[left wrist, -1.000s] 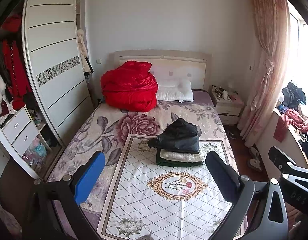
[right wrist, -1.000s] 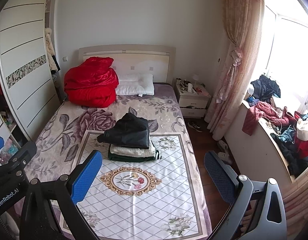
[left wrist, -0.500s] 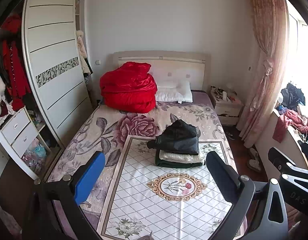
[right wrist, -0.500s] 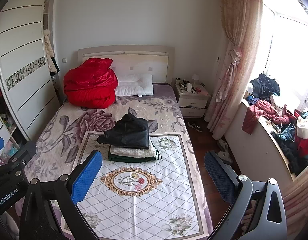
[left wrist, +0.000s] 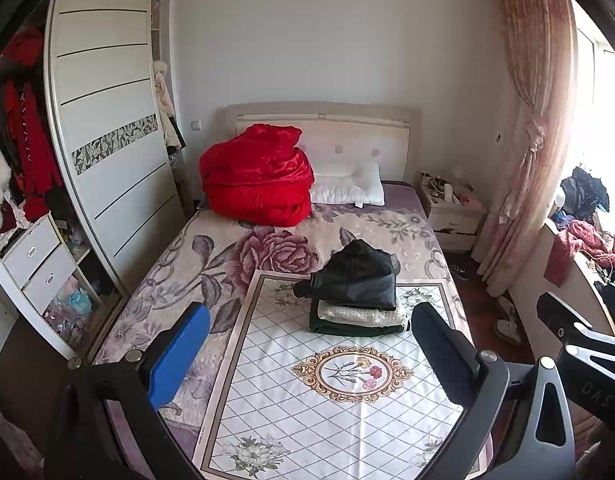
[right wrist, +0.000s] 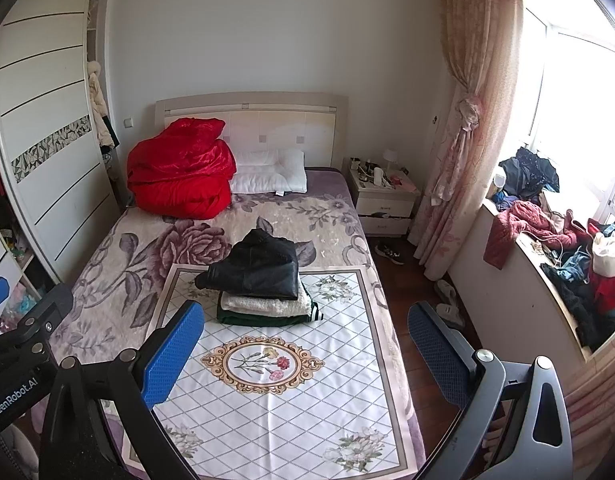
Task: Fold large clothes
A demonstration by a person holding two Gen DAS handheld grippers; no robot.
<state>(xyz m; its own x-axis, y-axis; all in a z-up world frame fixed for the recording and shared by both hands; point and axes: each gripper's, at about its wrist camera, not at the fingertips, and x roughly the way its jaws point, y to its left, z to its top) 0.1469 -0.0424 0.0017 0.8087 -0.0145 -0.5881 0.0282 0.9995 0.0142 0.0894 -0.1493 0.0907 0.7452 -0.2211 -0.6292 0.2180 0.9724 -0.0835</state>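
Both grippers hover empty, jaws apart; folded stack [left wrist: 357, 300] on bed [left wrist: 211, 256].

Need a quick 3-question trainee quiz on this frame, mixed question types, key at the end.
1. True or false: the left gripper and the right gripper are both open and hold nothing.
2. On the folded stack on the diamond-pattern cloth, which item is on top? A) black jacket B) cream garment C) dark green garment
3. Fill in: the pile of unfolded clothes lies on the ___ beside the curtain.

Key: 1 true; 2 A; 3 window ledge.
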